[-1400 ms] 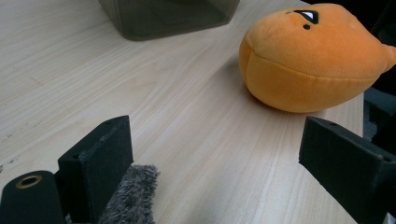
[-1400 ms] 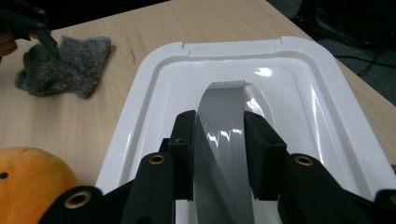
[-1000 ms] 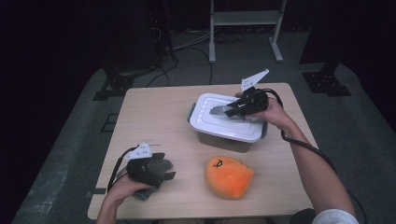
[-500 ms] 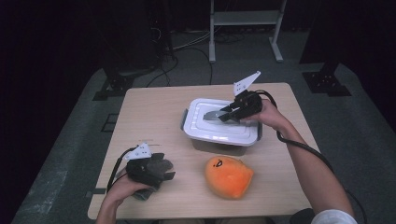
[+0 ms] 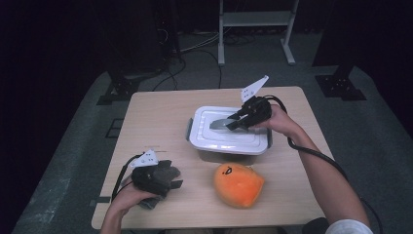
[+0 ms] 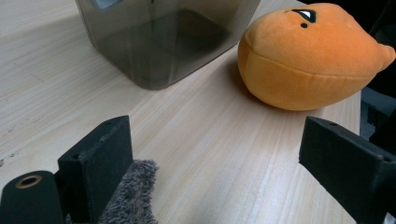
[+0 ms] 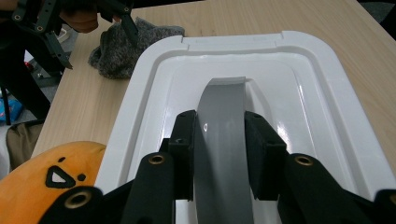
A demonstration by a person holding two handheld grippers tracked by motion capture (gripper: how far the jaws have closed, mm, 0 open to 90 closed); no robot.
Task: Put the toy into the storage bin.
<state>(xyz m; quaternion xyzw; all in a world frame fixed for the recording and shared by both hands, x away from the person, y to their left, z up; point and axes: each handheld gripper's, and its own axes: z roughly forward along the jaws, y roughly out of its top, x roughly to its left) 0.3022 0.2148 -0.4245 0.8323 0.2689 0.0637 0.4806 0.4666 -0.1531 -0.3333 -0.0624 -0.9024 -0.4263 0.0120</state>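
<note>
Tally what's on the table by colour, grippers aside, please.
White: 1, the box lid
Smoky grey: 1, the box under the lid
Orange: 1, the plush toy
Dark grey: 1, the fuzzy cloth
Total: 4

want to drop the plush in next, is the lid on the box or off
On. The white lid sits flat over the grey box, and the right gripper has its jaws clamped on the lid's grey handle.

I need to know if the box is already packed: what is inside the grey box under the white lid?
The white lid covers the grey box from above. Its smoky wall shows only dark, with no clear shape; the contents cannot be told. The right gripper clamps the lid's grey handle.
</note>
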